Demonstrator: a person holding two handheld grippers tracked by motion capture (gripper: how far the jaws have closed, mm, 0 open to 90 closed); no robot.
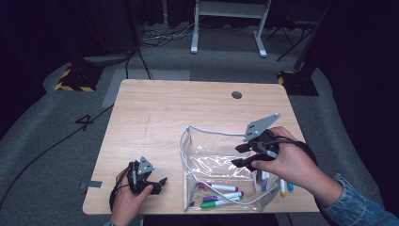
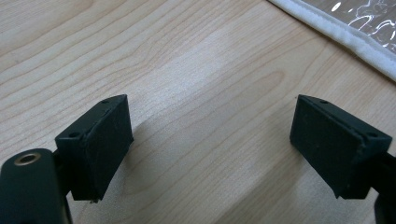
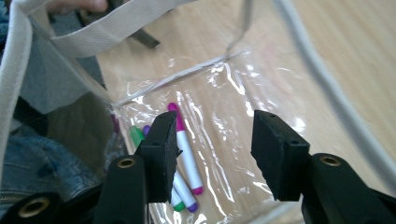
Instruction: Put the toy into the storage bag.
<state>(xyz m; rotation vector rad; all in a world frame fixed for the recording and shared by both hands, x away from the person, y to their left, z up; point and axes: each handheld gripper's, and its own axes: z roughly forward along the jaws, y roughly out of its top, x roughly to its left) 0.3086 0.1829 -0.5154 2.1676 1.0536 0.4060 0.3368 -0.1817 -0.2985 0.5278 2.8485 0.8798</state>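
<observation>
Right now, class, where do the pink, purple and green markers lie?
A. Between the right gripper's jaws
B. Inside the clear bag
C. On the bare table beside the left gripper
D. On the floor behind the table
B: the pink marker, purple marker and green marker lie on the bottom of the clear bag, under the open right gripper, whose jaws hold nothing.

We find the far and left parts of the counter [image 1: 155,108] bare, giving free passage. The clear bag [image 1: 207,162] stands open-topped at the near right; its white-edged walls bound entry from the sides. Markers [image 1: 221,193] lie on its floor, and more markers [image 1: 282,186] lie just beside its right wall
</observation>
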